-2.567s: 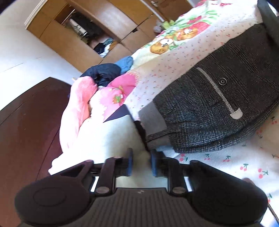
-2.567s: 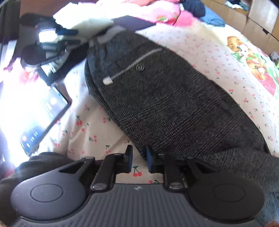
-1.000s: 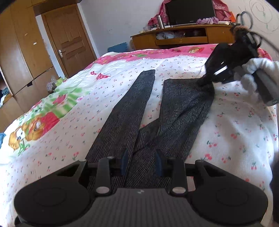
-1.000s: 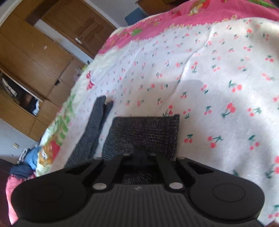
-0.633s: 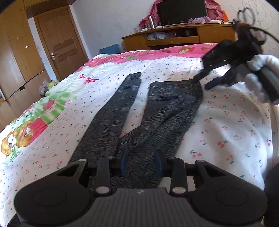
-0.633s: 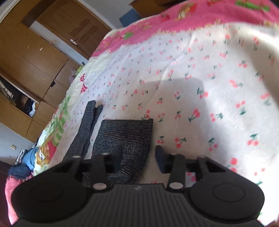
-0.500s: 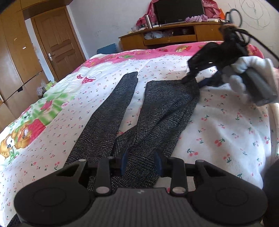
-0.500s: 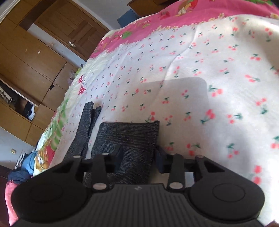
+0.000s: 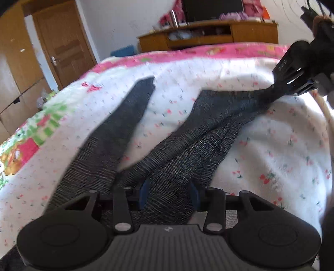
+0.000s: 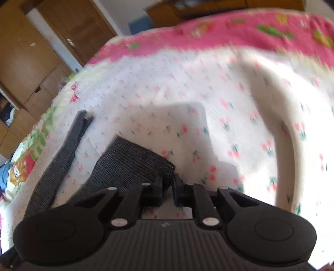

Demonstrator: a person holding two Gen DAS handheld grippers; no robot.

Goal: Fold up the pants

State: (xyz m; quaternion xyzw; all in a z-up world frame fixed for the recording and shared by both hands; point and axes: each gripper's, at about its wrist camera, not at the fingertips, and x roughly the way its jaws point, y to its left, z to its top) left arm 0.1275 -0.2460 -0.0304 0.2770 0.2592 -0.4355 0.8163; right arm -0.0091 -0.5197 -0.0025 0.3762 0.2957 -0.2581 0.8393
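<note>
Where the dark grey checked pants (image 9: 133,129) lie on the bed (image 9: 261,146), their two legs spread apart in a V, the left leg flat on the cover and the right leg (image 9: 208,129) drawn up into a taut, creased ridge toward its hem. Seen from the left wrist, the right gripper (image 9: 292,83) has its fingers closed on that hem at the right edge of the bed, with the cloth bunched to a point where it enters them. From the right wrist, the same hem corner (image 10: 146,160) runs in between the narrow-set fingers (image 10: 158,187), and the other leg (image 10: 62,150) stretches away to the left, well apart from it. Low in the left wrist view, the left gripper (image 9: 169,192) has its blue-padded fingers (image 9: 144,191) spread wide, with the upper part of the right leg lying between them; whether either pad touches the cloth cannot be told. Beneath the pants, the bed cover is white with small cherry prints, bordered in pink at the far end and with a cartoon panel on the left. Beyond the bed stand a wooden door (image 9: 64,48), wooden wardrobes (image 9: 12,68) on the left, and a low wooden cabinet (image 9: 208,37) against the far wall, with a dark screen (image 9: 213,9) above it.
</note>
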